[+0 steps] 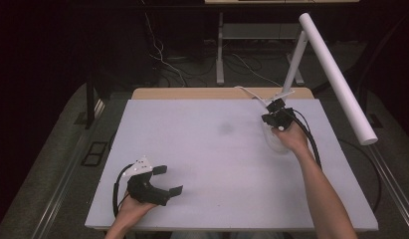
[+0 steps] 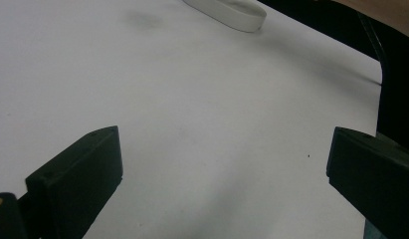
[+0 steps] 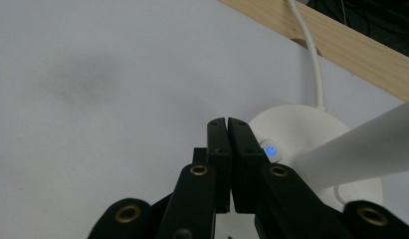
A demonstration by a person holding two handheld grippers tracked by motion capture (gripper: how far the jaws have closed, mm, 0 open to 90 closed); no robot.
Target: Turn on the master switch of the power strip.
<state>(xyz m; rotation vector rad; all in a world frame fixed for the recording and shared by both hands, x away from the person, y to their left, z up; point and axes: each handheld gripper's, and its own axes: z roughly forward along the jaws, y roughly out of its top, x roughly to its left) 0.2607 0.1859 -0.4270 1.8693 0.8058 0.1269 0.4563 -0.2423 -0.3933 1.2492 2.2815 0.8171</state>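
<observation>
A white desk lamp stands at the far right of the table, and its round base (image 3: 301, 124) carries a small power button (image 3: 271, 151) that glows blue. My right gripper (image 3: 227, 122) is shut with nothing between its jaws, its tips just left of and above that button. In the high view the right gripper (image 1: 277, 107) hovers over the lamp base (image 1: 272, 142). The lamp's long tube head (image 1: 336, 74) slants over the table's right side. My left gripper (image 1: 169, 180) rests open near the front left, with bare table between its jaws (image 2: 222, 169).
The white table top (image 1: 207, 149) has a wooden strip (image 3: 341, 45) along its far edge. The lamp's white cable (image 3: 311, 55) runs over that strip. The lamp's arm (image 3: 361, 144) crosses close to the right of my right gripper. Cables lie on the floor behind.
</observation>
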